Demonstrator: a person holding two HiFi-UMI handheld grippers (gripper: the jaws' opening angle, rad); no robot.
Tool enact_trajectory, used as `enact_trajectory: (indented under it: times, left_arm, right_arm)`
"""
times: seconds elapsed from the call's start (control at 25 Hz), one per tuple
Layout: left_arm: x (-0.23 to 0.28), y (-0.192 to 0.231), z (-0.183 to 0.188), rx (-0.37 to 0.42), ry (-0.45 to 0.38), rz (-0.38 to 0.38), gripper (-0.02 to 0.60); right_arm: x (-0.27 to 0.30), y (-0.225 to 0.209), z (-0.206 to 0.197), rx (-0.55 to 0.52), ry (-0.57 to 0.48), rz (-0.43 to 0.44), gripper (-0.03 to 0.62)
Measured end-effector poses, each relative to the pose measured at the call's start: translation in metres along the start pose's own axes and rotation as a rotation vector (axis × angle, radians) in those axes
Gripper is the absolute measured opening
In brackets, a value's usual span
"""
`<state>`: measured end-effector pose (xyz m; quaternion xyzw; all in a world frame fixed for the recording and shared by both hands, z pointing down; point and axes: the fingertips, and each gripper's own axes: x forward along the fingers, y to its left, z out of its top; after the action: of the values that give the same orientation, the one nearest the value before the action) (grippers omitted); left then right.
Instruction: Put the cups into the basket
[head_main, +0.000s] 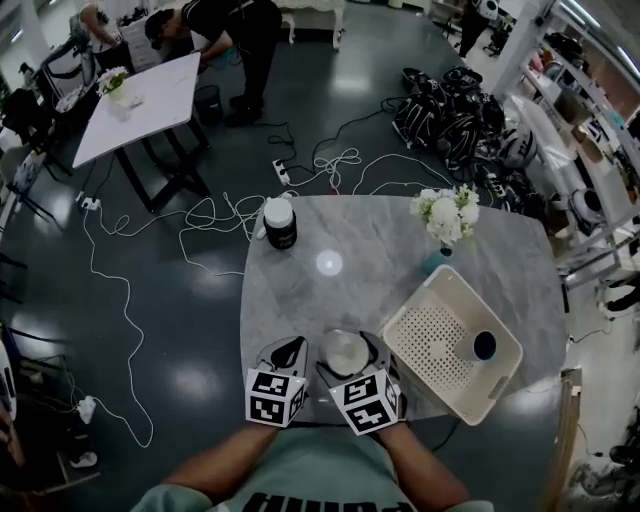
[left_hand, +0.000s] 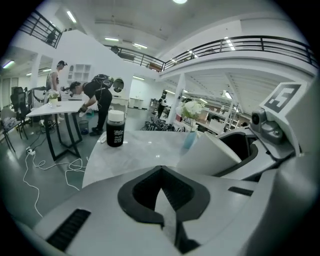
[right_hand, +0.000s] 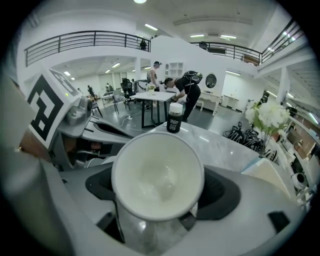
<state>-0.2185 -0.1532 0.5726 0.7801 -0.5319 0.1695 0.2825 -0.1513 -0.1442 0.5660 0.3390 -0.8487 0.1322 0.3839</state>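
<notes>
Head view: cup (head_main: 345, 352) near table (head_main: 380, 290) edge

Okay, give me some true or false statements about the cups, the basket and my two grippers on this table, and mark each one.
1. The right gripper holds a white cup. True.
2. The basket is empty. False: a dark cup sits in it.
3. The left gripper grips the black jar. False: its jaws are together on nothing, and the jar stands alone at the table's far edge.
4. White flowers stand on the table beyond the basket. True.
</notes>
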Motion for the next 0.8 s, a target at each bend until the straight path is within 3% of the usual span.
enact_trajectory:
  times: [0.4,0.8]
  left_arm:
    - [0.018,-0.084,0.037,0.089,-0.037,-0.118,0.006]
    - [0.042,-0.156,0.053,0.149,-0.047,-0.199,0.006]
  right_arm:
    - [-0.076,-0.071,-0.005,0.138,-0.117,-0.141,0.414]
    - [-0.112,-0.146,-0.046,0.210,-0.099,-0.266,0.414]
